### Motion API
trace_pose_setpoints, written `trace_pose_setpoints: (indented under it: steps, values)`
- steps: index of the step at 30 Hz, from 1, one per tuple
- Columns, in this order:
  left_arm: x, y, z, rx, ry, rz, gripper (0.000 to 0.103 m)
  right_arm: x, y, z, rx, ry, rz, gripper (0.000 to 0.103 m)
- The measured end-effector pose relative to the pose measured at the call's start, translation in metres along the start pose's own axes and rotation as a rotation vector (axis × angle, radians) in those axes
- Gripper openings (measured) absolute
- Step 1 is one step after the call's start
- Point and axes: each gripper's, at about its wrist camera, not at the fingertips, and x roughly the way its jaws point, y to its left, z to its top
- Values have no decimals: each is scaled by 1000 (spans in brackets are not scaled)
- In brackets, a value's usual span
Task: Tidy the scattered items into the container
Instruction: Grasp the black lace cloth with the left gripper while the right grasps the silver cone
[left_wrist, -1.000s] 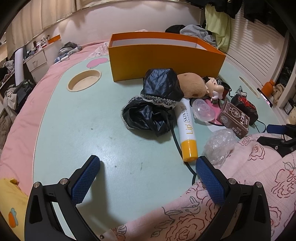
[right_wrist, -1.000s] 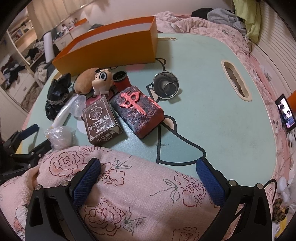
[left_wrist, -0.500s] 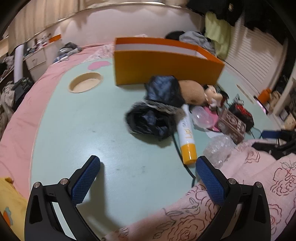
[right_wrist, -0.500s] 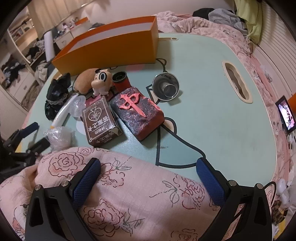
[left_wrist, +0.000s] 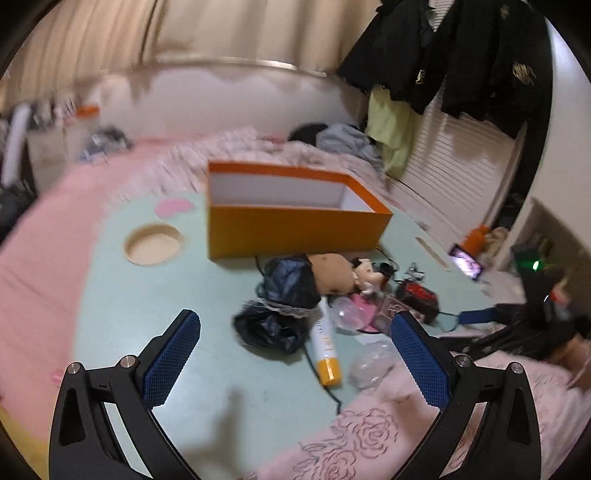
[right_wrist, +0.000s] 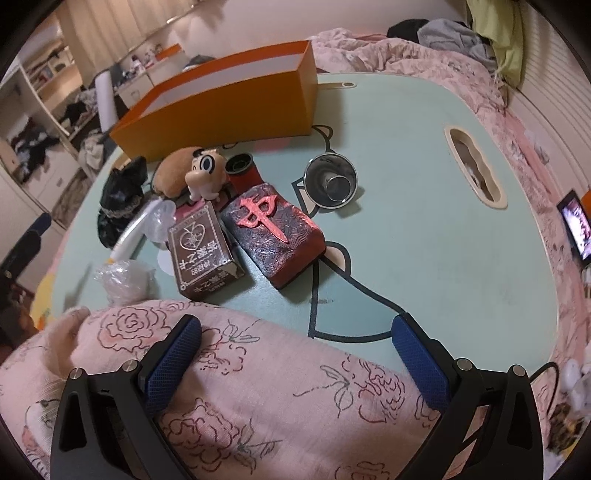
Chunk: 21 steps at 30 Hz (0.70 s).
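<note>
Orange box (left_wrist: 295, 206) sits behind the clutter on your mint table (right_wrist: 424, 236); left gripper (left_wrist: 295, 354) and right gripper (right_wrist: 295, 350) both spread, holding nothing

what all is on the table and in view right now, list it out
box: 1, orange, far side of table, nothing visible inside
table: 1, pale green
plush toy: 1, brown, before box
black fabric: 1 bundle, left of plush
tube: 1, white, orange cap
brown carton: 1, centre
red block: 1, dark red, right of carton
steel cup: 1, on its side
clear wrap: 1, near edge
floral cloth: pink, foreground
left gripper: jaws open, nothing held
right gripper: jaws open, nothing held
</note>
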Motion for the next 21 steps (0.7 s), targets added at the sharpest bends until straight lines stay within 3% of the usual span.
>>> trace_pose_setpoints:
  steps: [3,5,6,7,9,12,15,18,21]
  values:
    - [12,9,10,-2,-1,48,103,0,1,-2,-1,-8,-6,103]
    - [27,11,14,23,25,108,97,-2,-2,-2,8,-20,-3,101]
    - [33,11,15,31,34,120,95,-5,-4,-3,20,-34,-1,93]
    - [37,11,15,37,40,122,92,-7,-8,-2,30,-50,4,79]
    - [48,11,16,41,58,113,92,-16,-16,1,55,-90,7,67]
    - [67,7,17,63,108,70,92,-33,-27,13,78,-180,4,66]
    - [81,2,19,77,135,78,92,-43,-35,32,71,-260,-7,66]
    - [93,2,17,65,163,79,90,-30,-38,50,51,-243,-16,59]
    - [98,6,12,35,179,73,79,-11,-37,61,46,-198,-18,55]
